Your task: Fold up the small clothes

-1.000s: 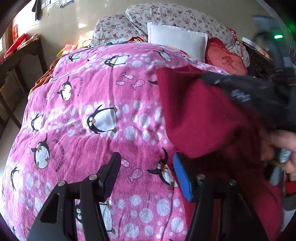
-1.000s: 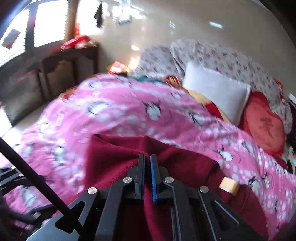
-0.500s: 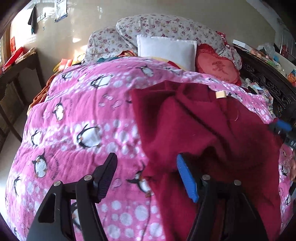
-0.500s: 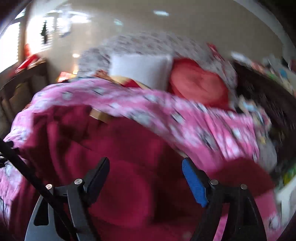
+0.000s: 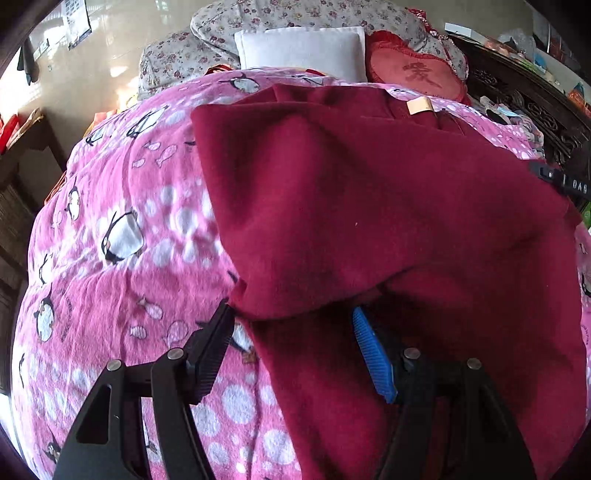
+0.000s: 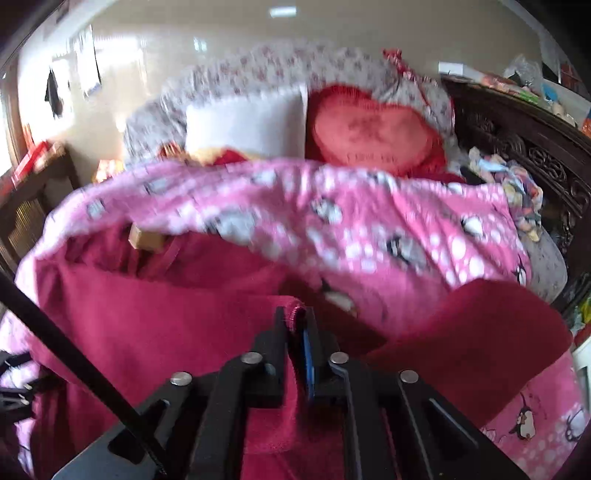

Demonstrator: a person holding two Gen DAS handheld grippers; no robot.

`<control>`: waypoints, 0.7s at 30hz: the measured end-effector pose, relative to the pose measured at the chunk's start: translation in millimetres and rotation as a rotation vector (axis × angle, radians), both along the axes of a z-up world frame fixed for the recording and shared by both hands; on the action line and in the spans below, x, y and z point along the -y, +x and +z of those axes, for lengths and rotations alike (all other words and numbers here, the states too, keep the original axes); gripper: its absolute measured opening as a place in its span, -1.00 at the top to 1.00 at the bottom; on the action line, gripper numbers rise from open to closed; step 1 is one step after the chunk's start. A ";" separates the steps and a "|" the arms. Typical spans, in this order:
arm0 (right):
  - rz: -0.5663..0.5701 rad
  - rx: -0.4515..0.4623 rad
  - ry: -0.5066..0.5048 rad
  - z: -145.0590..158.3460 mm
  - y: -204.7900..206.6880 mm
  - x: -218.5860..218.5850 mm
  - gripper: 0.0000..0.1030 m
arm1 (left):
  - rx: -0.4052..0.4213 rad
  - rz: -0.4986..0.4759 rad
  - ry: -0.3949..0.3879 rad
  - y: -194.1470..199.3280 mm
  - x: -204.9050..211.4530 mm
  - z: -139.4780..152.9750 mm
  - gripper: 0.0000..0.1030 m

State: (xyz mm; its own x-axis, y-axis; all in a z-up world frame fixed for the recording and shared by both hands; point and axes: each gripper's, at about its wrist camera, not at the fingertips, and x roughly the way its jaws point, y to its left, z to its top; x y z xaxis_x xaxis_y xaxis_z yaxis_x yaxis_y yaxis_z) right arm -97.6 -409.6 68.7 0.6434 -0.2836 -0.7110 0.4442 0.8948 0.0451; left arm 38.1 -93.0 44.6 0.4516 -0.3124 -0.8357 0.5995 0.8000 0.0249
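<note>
A dark red fleece garment lies on the pink penguin blanket, one half folded over the other, with a tan label at its far edge. My left gripper is open and wide at the near edge of the fold. The flap's corner hangs just above the black fingertip, and the lower layer lies between the jaws without being pressed. In the right wrist view my right gripper has its jaws closing, and a hem of the red garment is pinched between them. Another flap rises at the right.
A white pillow, a red heart cushion and a floral quilt are piled at the head of the bed. Dark carved wooden furniture with clutter runs along the right. A wooden table stands at the left.
The right gripper let go of the fold it carried leftward, opened, swung right and closed on another hem. The red garment now lies folded over. The left gripper moved in to the fold's near edge.
</note>
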 end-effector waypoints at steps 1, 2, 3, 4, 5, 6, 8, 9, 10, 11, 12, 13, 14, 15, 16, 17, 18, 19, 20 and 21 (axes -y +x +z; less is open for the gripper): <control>-0.010 0.006 -0.006 2.0 -6.7 -0.1 0.40 | -0.006 -0.002 -0.014 -1.3 -2.7 3.1 -0.28; -0.029 0.031 -0.015 7.9 -17.7 0.2 0.21 | -0.006 -0.006 -0.040 -3.1 -5.9 10.1 -0.28; -0.044 0.059 -0.021 13.7 -28.4 1.3 -0.05 | 0.002 -0.005 -0.053 -4.1 -7.1 14.8 -0.29; -0.059 0.098 -0.027 21.5 -40.3 0.8 -0.08 | 0.011 -0.002 -0.064 -5.1 -7.6 19.3 -0.29; -0.060 0.137 -0.028 28.5 -53.0 -2.9 -0.08 | 0.019 0.003 -0.077 -5.7 -7.1 23.2 -0.35; -0.042 0.145 -0.024 30.3 -57.0 -6.3 -0.04 | 0.022 0.007 -0.091 -5.3 -5.4 26.1 -0.43; 0.029 0.121 -0.011 23.6 -55.7 -16.8 0.24 | 0.016 0.032 -0.108 -2.7 2.1 24.7 -0.47; 0.046 0.087 -0.012 15.0 -51.0 -20.5 0.37 | 0.009 0.042 -0.107 -1.5 5.9 21.3 -0.47; 0.034 0.033 -0.018 1.3 -45.2 -22.3 0.36 | 0.002 0.045 -0.096 -0.2 10.8 15.9 -0.48; 0.026 0.012 -0.015 -7.6 -39.3 -21.0 0.36 | -0.007 0.043 -0.062 1.4 18.7 7.0 -0.50; 0.022 0.029 0.002 -12.2 -40.1 -17.5 0.34 | -0.007 0.043 -0.022 1.4 25.2 -0.8 -0.50; 0.018 0.053 0.039 -10.8 -44.3 -12.3 0.30 | 0.005 0.048 0.005 -0.6 28.3 -4.9 -0.50; 0.009 0.088 0.122 -3.8 -56.1 -2.2 0.24 | 0.028 0.048 0.025 -4.8 30.8 -4.8 -0.50; -0.005 0.117 0.157 1.2 -66.4 3.7 0.09 | 0.044 0.038 0.033 -10.3 32.5 -1.2 -0.50; -0.032 0.156 0.170 8.4 -81.3 12.0 -0.13 | 0.045 0.029 0.025 -14.3 32.6 3.3 -0.50; -0.074 0.184 0.160 14.6 -97.8 20.5 -0.25 | 0.041 0.022 0.003 -18.3 32.0 10.1 -0.50; -0.150 0.209 0.149 19.0 -119.9 34.3 -0.47 | 0.035 0.017 -0.031 -22.7 31.1 19.0 -0.50; -0.208 0.223 0.151 19.8 -135.3 46.8 -0.61 | 0.028 0.010 -0.066 -27.0 31.4 28.1 -0.50; -0.284 0.229 0.172 16.5 -154.2 68.3 -0.62 | 0.024 0.003 -0.086 -30.0 32.4 33.8 -0.50; -0.332 0.224 0.196 12.5 -164.1 83.9 -0.62 | 0.020 -0.006 -0.113 -34.5 35.6 41.9 -0.50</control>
